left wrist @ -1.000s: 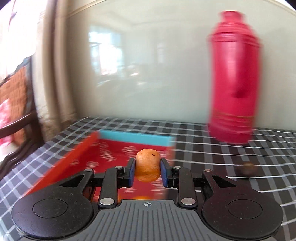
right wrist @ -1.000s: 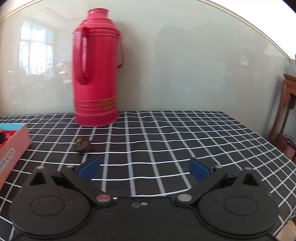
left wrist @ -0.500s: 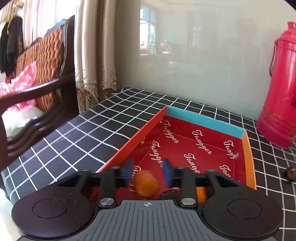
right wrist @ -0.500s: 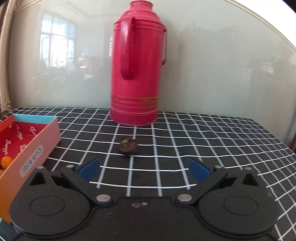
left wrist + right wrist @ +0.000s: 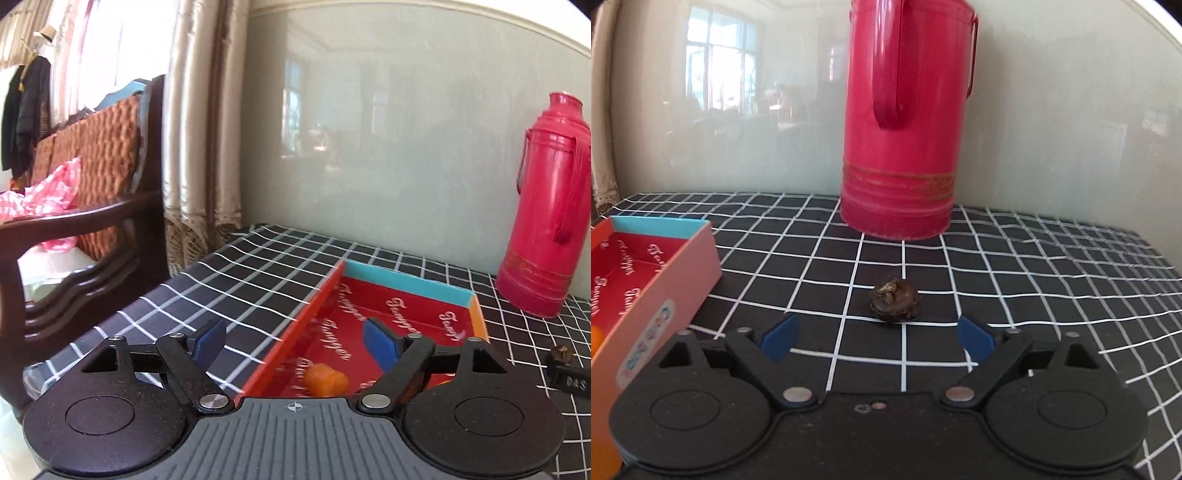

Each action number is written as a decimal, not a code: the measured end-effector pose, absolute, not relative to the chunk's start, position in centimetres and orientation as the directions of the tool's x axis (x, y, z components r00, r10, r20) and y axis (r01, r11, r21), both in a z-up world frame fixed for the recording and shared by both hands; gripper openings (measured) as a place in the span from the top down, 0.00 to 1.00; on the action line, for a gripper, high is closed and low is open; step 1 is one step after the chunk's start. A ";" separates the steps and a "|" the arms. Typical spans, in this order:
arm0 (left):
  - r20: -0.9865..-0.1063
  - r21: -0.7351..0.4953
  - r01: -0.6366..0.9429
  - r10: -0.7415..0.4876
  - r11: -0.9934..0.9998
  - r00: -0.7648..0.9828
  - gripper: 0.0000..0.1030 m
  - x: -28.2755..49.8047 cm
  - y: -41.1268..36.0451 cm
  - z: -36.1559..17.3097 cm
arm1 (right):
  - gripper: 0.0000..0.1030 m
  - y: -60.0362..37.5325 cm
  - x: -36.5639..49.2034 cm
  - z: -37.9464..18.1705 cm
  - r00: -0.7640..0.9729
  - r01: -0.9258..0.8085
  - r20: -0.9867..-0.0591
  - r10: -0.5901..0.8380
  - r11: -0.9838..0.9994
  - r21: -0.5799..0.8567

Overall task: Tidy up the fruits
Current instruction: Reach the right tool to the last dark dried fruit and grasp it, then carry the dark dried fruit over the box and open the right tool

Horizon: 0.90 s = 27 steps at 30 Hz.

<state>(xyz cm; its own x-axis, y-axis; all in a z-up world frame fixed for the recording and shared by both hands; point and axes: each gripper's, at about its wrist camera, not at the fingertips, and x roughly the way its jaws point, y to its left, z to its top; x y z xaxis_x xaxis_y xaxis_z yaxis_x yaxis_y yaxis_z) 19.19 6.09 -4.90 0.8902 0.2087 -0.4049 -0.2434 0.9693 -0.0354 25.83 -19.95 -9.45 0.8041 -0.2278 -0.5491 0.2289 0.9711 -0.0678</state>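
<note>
Black cloth with a white grid covers the table (image 5: 1034, 258), its left edge dropping off beside a dark wooden chair (image 5: 92, 229) and curtains (image 5: 199, 147). Taking the shallow cardboard box (image 5: 406, 284) as the landmark: it is rectangular, red inside with white script, with orange side walls and a teal far wall. An orange fruit (image 5: 325, 380), smooth and stubby, lies on the box floor near its close end. The left gripper (image 5: 295, 341) hangs over the box's left wall, blue pads spreading wider, nothing between them. Right of the box, on bare cloth, sits a small dark, wrinkled, roundish fruit (image 5: 894, 300), apart from the box wall. The right gripper (image 5: 877, 338) is just short of it, jaws narrowing but not touching it. Beyond stands a glossy red thermos (image 5: 905, 129), cylindrical, against the pale wall.
</note>
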 end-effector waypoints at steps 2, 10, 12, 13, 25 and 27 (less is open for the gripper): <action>-0.373 -0.017 -0.267 0.242 0.964 0.896 0.21 18.6 6.7 -4.7 | 0.25 -20.5 27.2 -9.7 0.788 0.240 -0.575 -0.219 0.970 -0.041; -0.352 0.025 -0.326 0.314 0.945 0.882 0.13 18.5 8.9 -4.9 | 0.63 -21.5 30.3 -10.5 0.750 0.280 -0.619 -0.232 0.960 -0.021; -0.354 0.018 -0.335 0.319 0.942 0.879 0.13 18.5 9.4 -5.0 | 0.70 -21.3 30.2 -10.6 0.753 0.282 -0.611 -0.244 0.959 -0.037; -0.354 0.015 -0.340 0.323 0.940 0.878 0.13 18.6 9.7 -5.0 | 0.70 -21.2 30.1 -10.7 0.755 0.281 -0.608 -0.246 0.959 -0.039; -0.379 -0.023 -0.390 0.353 0.921 0.855 0.11 18.6 11.5 -5.2 | 0.70 -17.0 27.1 -7.8 0.863 0.084 -0.501 -0.067 0.996 0.012; -0.389 -0.030 -0.399 0.357 0.916 0.849 0.11 18.5 11.9 -5.3 | 0.70 -15.8 26.2 -7.1 0.879 0.024 -0.476 -0.008 0.999 0.027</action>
<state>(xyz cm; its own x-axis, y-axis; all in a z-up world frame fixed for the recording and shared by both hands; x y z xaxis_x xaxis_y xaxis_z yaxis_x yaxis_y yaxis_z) 18.52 11.87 -5.28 0.8492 0.3570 -0.3890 -0.3991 0.9164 -0.0301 26.18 -15.76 -7.06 0.8792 -0.0079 -0.4765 0.0236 0.9994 0.0270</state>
